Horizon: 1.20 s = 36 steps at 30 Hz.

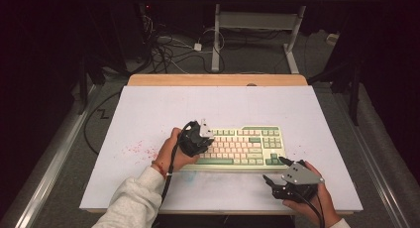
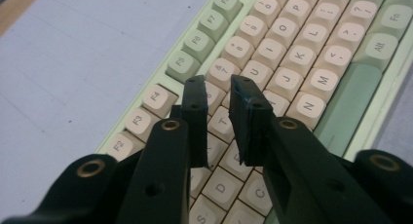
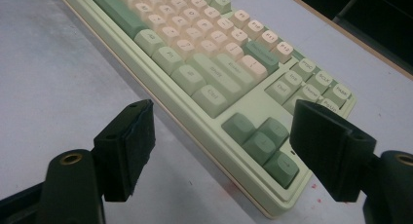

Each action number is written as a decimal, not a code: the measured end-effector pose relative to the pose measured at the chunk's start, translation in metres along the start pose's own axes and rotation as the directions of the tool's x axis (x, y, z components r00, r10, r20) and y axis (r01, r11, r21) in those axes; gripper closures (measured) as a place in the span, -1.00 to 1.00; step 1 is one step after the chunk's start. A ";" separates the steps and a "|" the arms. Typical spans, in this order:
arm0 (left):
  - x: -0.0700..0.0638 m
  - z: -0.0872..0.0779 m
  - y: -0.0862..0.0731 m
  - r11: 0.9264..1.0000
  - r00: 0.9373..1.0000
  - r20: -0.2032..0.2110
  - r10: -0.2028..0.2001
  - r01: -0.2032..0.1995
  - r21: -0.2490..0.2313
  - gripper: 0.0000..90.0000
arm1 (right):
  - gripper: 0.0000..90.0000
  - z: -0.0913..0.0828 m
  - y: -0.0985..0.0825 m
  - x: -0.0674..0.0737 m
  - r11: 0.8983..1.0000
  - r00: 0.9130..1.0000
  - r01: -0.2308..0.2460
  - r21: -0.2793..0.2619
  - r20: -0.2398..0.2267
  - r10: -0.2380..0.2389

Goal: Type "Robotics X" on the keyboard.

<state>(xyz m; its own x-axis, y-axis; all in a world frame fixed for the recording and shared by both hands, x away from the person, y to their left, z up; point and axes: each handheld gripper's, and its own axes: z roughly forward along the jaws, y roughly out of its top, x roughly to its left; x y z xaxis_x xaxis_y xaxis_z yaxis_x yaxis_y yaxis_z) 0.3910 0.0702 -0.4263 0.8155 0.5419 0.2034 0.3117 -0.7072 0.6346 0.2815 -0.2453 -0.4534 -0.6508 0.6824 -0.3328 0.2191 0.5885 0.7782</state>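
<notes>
Left gripper fingers narrowly parted, nothing between, poised over letter keys of the cream-and-green plastic keyboard; right gripper fingers wide open at its near right corner; risk: a tip strikes neighbouring keys or skids the keyboard across the white table.

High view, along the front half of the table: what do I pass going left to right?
Red specks on the table → left hand-held gripper → keyboard → right hand-held gripper.
</notes>
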 end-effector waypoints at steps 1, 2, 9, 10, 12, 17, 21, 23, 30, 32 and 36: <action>0.000 -0.001 0.000 1.000 1.000 -0.001 0.005 -0.005 -0.005 0.58 | -0.44 0.000 0.000 0.000 1.000 1.000 -0.001 0.000 0.001 0.001; -0.001 -0.002 -0.001 1.000 1.000 -0.011 0.009 -0.009 -0.006 0.50 | -0.44 0.000 0.000 0.000 1.000 1.000 -0.001 -0.001 0.001 0.001; -0.005 -0.010 -0.004 0.999 0.999 -0.045 0.015 -0.017 -0.051 0.02 | -0.44 0.000 0.000 -0.001 1.000 1.000 -0.001 -0.001 0.001 0.001; -0.005 -0.012 -0.005 0.998 0.999 -0.044 0.017 -0.020 -0.066 -0.06 | -0.44 -0.001 0.000 -0.001 1.000 1.000 0.000 -0.001 0.001 0.000; -0.007 -0.014 -0.007 0.996 0.998 -0.069 0.015 -0.021 -0.085 -0.23 | -0.44 -0.001 0.000 -0.001 1.000 1.000 0.000 -0.002 0.002 0.000; -0.009 -0.021 -0.011 0.991 0.997 -0.079 0.006 -0.016 -0.134 -0.46 | -0.44 -0.001 0.000 -0.001 1.000 1.000 -0.002 -0.002 0.002 0.002; -0.010 -0.026 -0.014 0.986 0.996 -0.092 0.007 -0.022 -0.165 -0.52 | -0.44 -0.001 0.000 -0.001 1.000 1.000 0.000 -0.001 0.002 0.000; -0.011 -0.028 -0.017 0.985 0.995 -0.099 0.012 -0.028 -0.168 -0.53 | -0.44 -0.001 0.000 -0.001 1.000 1.000 0.000 -0.001 0.004 0.000; -0.014 -0.035 -0.026 0.981 0.991 -0.129 0.031 -0.055 -0.185 -0.56 | -0.44 -0.001 0.000 -0.002 1.000 1.000 -0.002 -0.002 0.006 0.002; -0.015 -0.037 -0.029 0.981 0.989 -0.145 0.042 -0.069 -0.183 -0.56 | -0.44 -0.002 0.000 -0.002 1.000 1.000 -0.004 -0.003 0.008 0.004; -0.018 -0.041 -0.038 0.980 0.983 -0.171 0.071 -0.100 -0.170 -0.59 | -0.44 -0.002 0.000 -0.002 1.000 1.000 -0.005 -0.003 0.007 0.005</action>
<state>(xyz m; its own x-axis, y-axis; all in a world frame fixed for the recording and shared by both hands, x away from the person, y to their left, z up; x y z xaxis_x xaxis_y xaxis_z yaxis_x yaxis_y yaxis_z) 0.3447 0.1056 -0.4232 0.7402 0.5602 0.3719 0.1411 -0.6702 0.7286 0.2818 -0.2477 -0.4520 -0.6447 0.6882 -0.3329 0.2203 0.5843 0.7811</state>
